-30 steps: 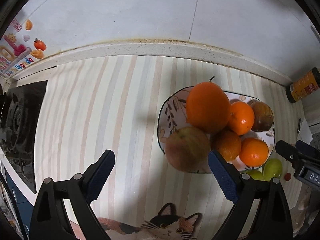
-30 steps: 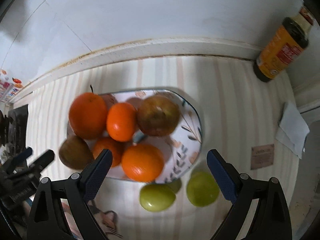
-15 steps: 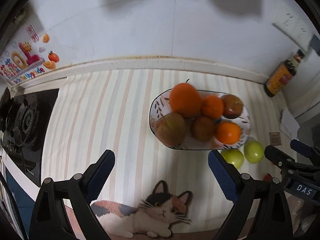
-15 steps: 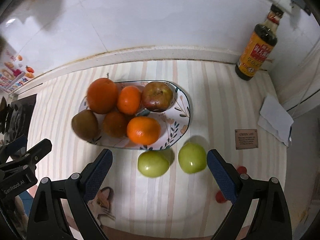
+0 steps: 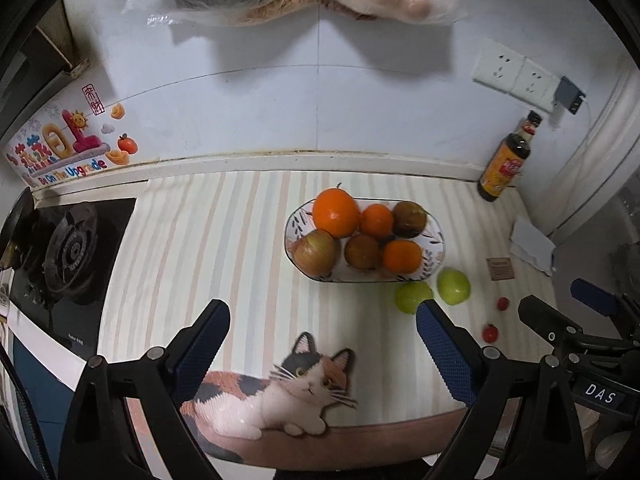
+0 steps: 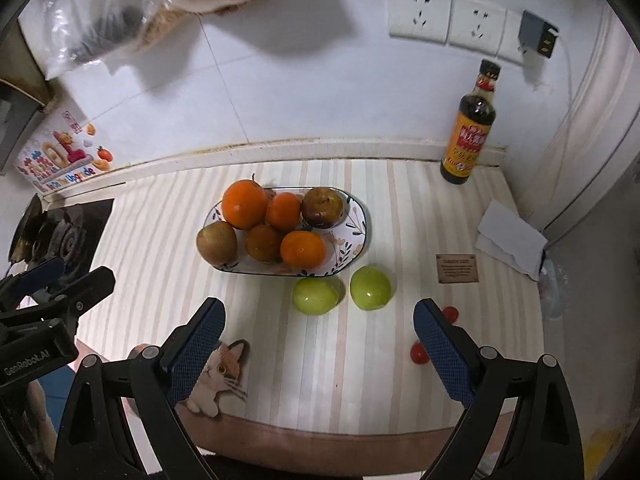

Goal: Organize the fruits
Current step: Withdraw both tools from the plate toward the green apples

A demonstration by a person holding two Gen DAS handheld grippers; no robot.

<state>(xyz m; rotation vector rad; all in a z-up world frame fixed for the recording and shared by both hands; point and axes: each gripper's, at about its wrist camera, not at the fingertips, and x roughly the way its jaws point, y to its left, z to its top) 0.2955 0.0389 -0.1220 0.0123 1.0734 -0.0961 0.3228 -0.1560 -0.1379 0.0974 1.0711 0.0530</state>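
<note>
Both tongs (image 5: 322, 334) (image 6: 318, 330) spread, empty, hovering above surface (image 6: 400, 208); plate (image 6: 356, 236) full, two green apples (image 6: 315, 296) beside it, likely next.

Wall sticker (image 5: 64, 152), left of the gas stove: "Be On The Upgrade".
Right hand-held gripper (image 5: 600, 394), body label: "DAS".
Left hand-held gripper (image 6: 28, 360), body label: "GenRobot.AI".
Sauce bottle (image 6: 470, 136) label: characters unreadable.
Brown card (image 6: 457, 268): print illegible.
</note>
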